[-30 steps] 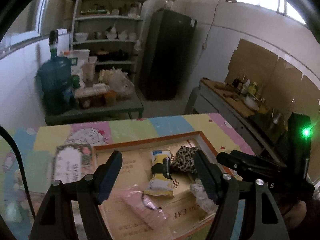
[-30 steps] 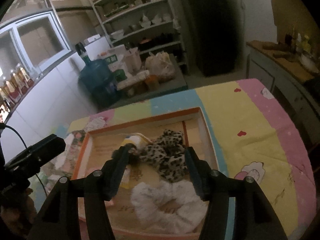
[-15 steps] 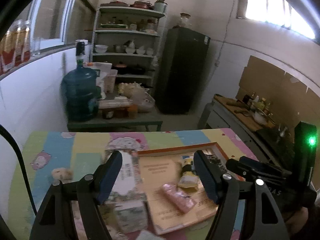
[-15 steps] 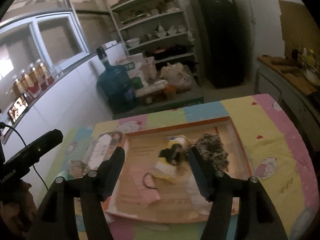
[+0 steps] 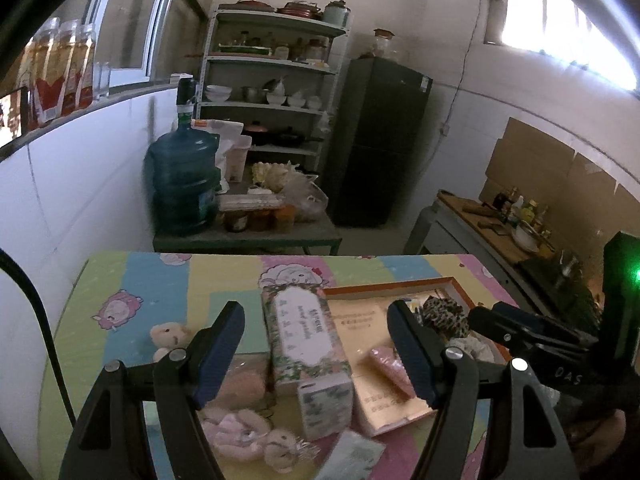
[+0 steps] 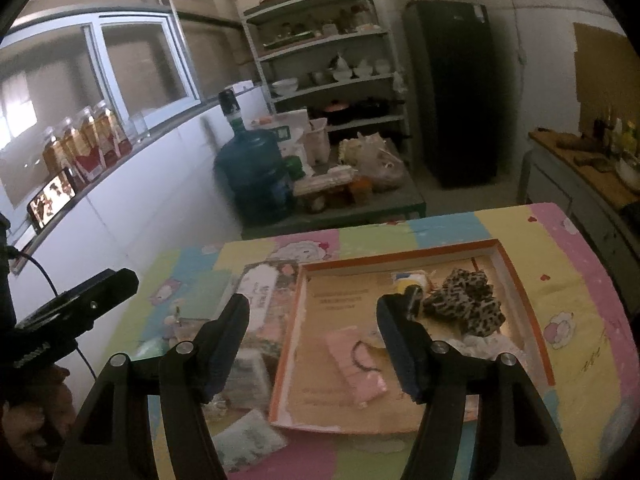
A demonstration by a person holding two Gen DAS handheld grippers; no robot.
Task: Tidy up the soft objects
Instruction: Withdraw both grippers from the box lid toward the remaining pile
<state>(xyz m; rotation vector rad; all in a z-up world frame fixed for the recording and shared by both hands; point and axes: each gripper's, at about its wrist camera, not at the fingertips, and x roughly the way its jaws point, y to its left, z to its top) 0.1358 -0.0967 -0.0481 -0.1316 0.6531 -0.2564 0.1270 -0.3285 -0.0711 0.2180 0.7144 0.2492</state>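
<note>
A shallow orange-rimmed box (image 6: 520, 276) lies on the pastel play mat. It holds a leopard scrunchie (image 6: 464, 304), a white scrunchie (image 6: 484, 348), a pink pouch (image 6: 356, 364) and a yellow item (image 6: 408, 278). Left of the box lie a small teddy bear (image 5: 168, 338), pink plush toys (image 5: 240, 432) and a pale pink soft lump (image 5: 244, 384). My left gripper (image 5: 316, 340) hangs open above the floral box (image 5: 300, 332), holding nothing. My right gripper (image 6: 314, 328) is open over the orange box's left rim, also with nothing in it.
A small floral pack (image 5: 326, 404) and a green packet (image 5: 352, 456) lie near the mat's front. Behind the mat stand a low table with a blue water jug (image 5: 182, 184), shelves (image 5: 272, 80) and a dark fridge (image 5: 380, 140). A counter (image 5: 488, 220) runs along the right.
Both grippers have drawn back and risen away from the orange box. The plush toys and packs to its left have come into view. The right jaws have widened a little.
</note>
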